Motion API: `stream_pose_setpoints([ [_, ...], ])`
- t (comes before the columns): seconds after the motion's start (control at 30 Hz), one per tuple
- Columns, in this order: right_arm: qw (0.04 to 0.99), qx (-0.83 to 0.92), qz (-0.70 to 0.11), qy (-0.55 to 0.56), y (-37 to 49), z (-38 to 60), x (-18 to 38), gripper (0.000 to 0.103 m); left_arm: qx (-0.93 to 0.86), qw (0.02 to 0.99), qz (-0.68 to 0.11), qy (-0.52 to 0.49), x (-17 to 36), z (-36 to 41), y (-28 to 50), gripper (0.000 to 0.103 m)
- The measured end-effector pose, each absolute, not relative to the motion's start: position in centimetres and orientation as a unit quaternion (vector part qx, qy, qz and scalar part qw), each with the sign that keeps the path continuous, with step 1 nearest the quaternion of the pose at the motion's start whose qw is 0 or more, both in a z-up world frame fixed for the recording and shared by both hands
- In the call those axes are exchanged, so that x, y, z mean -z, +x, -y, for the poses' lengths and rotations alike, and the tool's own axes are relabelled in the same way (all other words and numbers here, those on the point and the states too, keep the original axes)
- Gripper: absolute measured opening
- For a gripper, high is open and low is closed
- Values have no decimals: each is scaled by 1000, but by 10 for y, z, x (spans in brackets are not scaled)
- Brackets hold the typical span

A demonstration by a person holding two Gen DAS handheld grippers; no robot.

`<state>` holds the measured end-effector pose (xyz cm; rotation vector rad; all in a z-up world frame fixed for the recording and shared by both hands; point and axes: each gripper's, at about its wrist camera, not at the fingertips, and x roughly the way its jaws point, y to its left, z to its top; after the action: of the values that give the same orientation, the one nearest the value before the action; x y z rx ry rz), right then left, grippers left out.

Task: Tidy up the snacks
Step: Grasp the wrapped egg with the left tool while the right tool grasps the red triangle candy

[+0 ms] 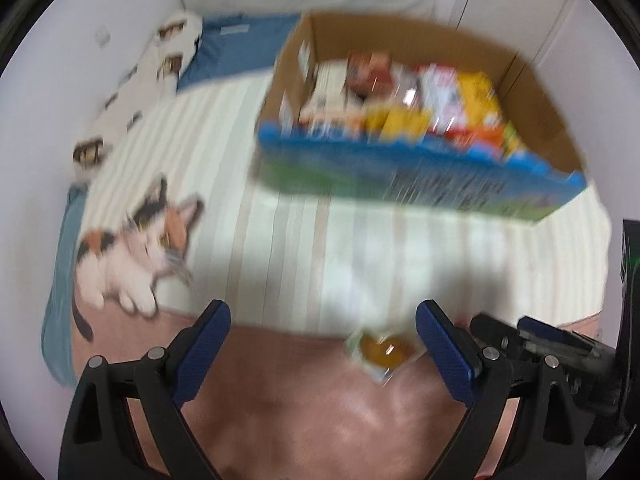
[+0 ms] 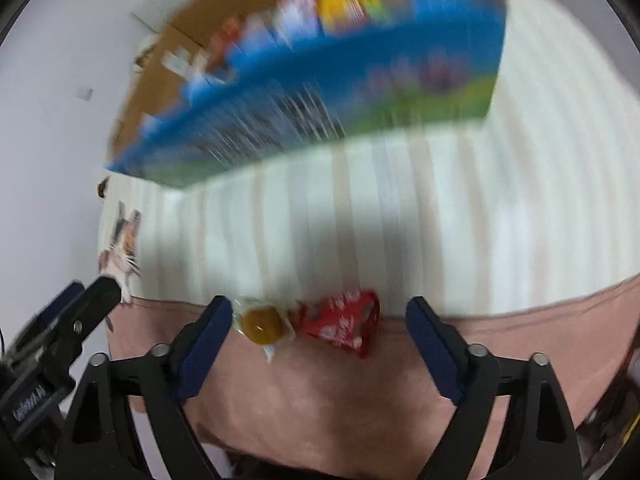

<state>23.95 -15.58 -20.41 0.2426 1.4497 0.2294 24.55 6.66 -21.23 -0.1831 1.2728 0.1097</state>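
jaws wide on both grippers, nothing held

Striped cream blanket [image 1: 304, 208] covers the bed, with a pink blanket [image 1: 304, 392] bordering its near edge. Calico cat print [image 1: 136, 256] sits at the striped blanket's left side; a blue pillow [image 1: 240, 48] and a white cat-print cushion [image 1: 156, 60] lie beyond its far-left corner. White wall [image 1: 60, 92] runs left of it, 1 white door [image 1: 516, 4] beyond its far-right side.
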Motion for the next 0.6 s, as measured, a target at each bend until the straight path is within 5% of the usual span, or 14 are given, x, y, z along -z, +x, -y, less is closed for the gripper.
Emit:
stream_pose_setpoints([
  [0.33,706,-100,-692,118,236,151,271,54,-53,763,-638,-87,263,-63,235,95],
  [0.6,722,-71,-681,101,230,178,251,51,-18,725,-678,-122,301,-39,243,95],
])
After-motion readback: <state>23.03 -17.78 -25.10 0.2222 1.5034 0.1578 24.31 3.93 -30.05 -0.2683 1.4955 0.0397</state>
